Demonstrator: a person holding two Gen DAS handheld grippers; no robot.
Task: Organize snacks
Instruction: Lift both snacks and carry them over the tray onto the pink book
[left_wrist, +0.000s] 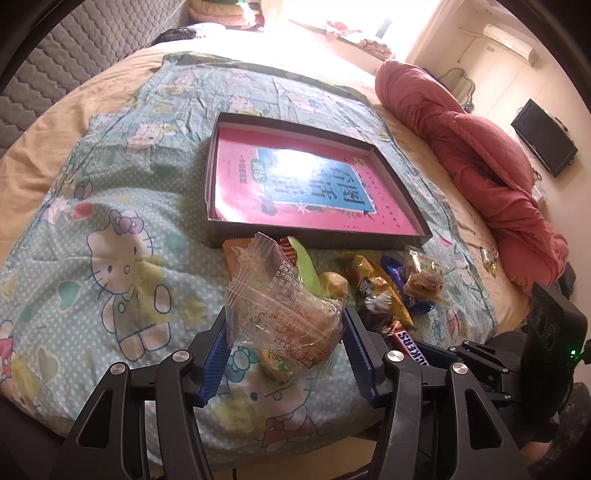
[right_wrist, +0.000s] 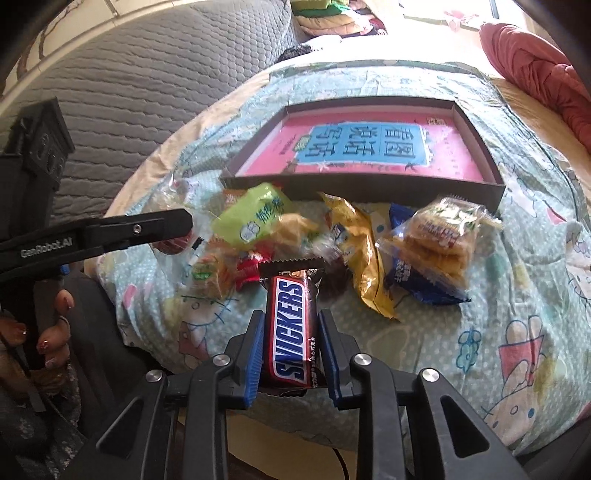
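Left wrist view: the left gripper (left_wrist: 284, 354) is clamped on a clear-wrapped pastry (left_wrist: 284, 317), its blue ribbed pads (left_wrist: 216, 354) pressing both sides of the crinkled packet, which is held above the cartoon-cat bedsheet (left_wrist: 110, 258). Beyond it lies the snack pile (left_wrist: 373, 284), just in front of the shallow dark box (left_wrist: 317, 240) with a pink book cover (left_wrist: 236, 177) on its floor; a red quilt (left_wrist: 480, 158) lies bunched at far right. Right wrist view: the left gripper (right_wrist: 184, 221) enters from the left edge above the pile. At centre, the right gripper (right_wrist: 291, 354) is closed on a Snickers bar (right_wrist: 291, 325), gripped lengthwise between its pads. Ahead of the bar lie a green packet (right_wrist: 255, 214), a yellow wrapper (right_wrist: 358, 251), and a blue wrapper (right_wrist: 413, 280) under a clear biscuit pack (right_wrist: 443, 232).
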